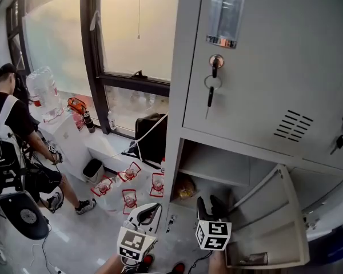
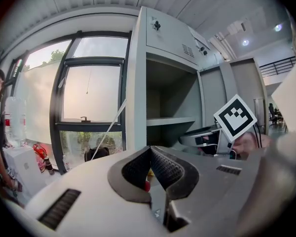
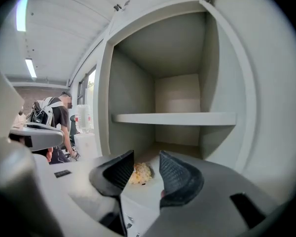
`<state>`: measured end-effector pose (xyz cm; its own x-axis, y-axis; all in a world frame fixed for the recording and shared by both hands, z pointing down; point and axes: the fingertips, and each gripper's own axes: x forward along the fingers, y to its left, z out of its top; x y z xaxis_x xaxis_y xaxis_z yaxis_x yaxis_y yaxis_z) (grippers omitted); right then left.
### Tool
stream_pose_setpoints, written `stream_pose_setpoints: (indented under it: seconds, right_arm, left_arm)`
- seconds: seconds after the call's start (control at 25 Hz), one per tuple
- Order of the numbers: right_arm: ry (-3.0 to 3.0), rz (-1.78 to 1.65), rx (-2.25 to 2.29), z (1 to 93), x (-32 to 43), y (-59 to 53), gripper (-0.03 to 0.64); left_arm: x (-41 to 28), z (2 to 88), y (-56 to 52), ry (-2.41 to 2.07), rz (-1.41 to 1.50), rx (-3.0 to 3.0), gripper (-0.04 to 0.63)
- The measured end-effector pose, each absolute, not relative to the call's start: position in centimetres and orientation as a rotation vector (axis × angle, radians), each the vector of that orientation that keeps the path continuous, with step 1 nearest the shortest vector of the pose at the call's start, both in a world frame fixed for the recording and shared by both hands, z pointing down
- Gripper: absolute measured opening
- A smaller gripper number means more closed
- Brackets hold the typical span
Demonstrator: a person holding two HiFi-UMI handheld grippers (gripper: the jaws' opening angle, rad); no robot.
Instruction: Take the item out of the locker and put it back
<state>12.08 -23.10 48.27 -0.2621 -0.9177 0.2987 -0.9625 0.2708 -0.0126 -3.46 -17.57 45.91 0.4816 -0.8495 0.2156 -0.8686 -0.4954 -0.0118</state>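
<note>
Right gripper (image 3: 147,157) is found with its jaws parted and nothing between the pads. It is levelled at the front of the locker (image 1: 186,67), facing the open lower compartment. The item (image 3: 139,173), a small crumpled yellowish object, lies on the compartment floor inside the locker, below the shelf (image 3: 172,118) and toward the locker's window-side wall. It appears framed in the gap between the jaws but lies beyond their tips, untouched. This posture is judged to be an alignment for a pick: the removal step is at the approach, with the grasp not yet made.

Left gripper (image 2: 149,151) has its jaw tips together and carries nothing. It is held outside the locker, back from its front on the window side, presumably held clear so that the other tool has the opening to itself. The locker door (image 1: 274,221) stands swung wide on the side of the locker away from the window, leaving the approach unobstructed.

Differences between views:
- **Right gripper view:** it alone shows the item lined up with the jaws, and the depth of the compartment behind it.
- **Left gripper view:** it shows the shelf and the locker's front post, but not the item plainly.
- **Head view:** it alone shows both tools together, the door's swing, a key (image 1: 211,93) hanging in the locker's upper door, and a person (image 1: 11,124) standing well away from the locker.
</note>
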Motion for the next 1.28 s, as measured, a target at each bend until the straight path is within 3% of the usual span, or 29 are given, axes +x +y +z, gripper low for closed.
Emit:
stream_pose_setpoints:
  seconds: [0.68, 1.28]
  right_arm:
    - [-2.112, 0.160, 2.079, 44.9, 17.7, -13.9, 0.033]
    - [-2.119, 0.193, 2.104, 45.5, 17.3, -12.2, 0.026]
  left_arm:
    - [1.9, 44.8, -17.4, -1.203, 0.287, 2.837, 0.021]
    - [2.2, 45.1, -17.2, -1.162, 0.301, 2.855, 0.021]
